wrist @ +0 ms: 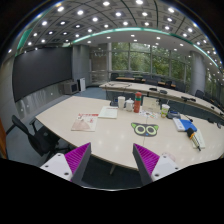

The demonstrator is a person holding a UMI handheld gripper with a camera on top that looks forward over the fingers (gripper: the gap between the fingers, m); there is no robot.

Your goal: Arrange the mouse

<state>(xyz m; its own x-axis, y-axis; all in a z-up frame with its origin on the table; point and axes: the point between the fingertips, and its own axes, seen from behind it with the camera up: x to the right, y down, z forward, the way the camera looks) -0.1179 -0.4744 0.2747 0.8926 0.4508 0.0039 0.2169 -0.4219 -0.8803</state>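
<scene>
My gripper is held high above the near edge of a large white table, open, with nothing between its magenta pads. Far beyond the fingers, on the right half of the table, lies a green and black patterned mat. Just behind it sits a small dark object that may be the mouse; it is too small to tell. All of this is well out of the fingers' reach.
A pink booklet and white papers lie left of the middle. Cups and a red can stand at the far side. A blue item lies at the right. A black chair stands at the table's left.
</scene>
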